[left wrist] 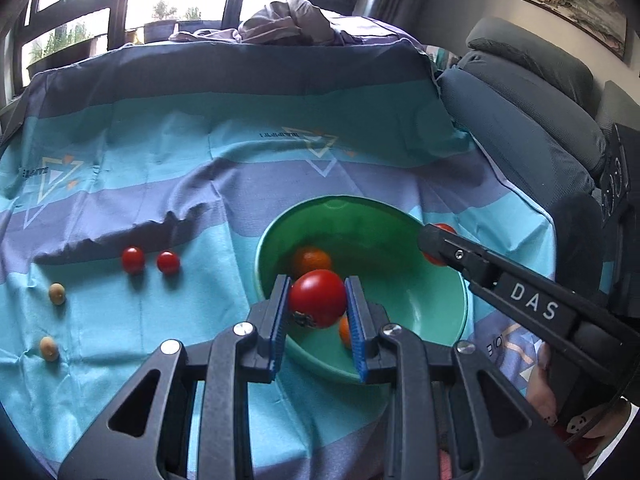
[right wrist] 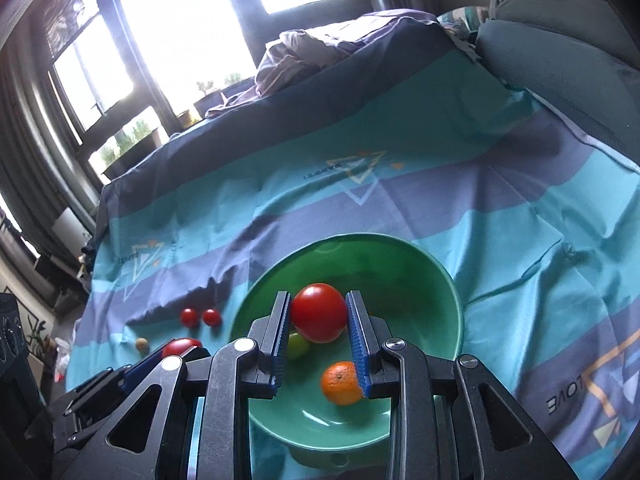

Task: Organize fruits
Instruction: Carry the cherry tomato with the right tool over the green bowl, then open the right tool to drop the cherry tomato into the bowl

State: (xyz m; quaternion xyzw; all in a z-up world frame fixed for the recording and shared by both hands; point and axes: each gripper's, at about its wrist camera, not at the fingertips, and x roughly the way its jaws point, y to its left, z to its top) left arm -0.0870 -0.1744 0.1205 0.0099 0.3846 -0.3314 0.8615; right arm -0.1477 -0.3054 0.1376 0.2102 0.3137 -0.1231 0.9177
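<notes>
Both grippers over round green plastic bowl [right wrist: 420, 280], frame centre: left gripper [left wrist: 318, 300] clamps red tomato [left wrist: 318, 298], right gripper [right wrist: 319, 314] clamps second red tomato [right wrist: 319, 312]. Orange mandarin [right wrist: 341, 383] already inside; two small red cherry tomatoes [left wrist: 151, 260] left on cloth, centre-left.

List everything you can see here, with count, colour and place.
big tomatoes: two, red, one in each tongs, over the bowl
small tomatoes: two, red, on cloth left of bowl
tan fruits: two, on cloth, further left
oranges: two, in bowl
grape: one, green, in bowl
bowl: one, green, on cloth
cloth: one, blue-teal stripes
left tongs: black, blue pads, gripping
right tongs: same
</notes>
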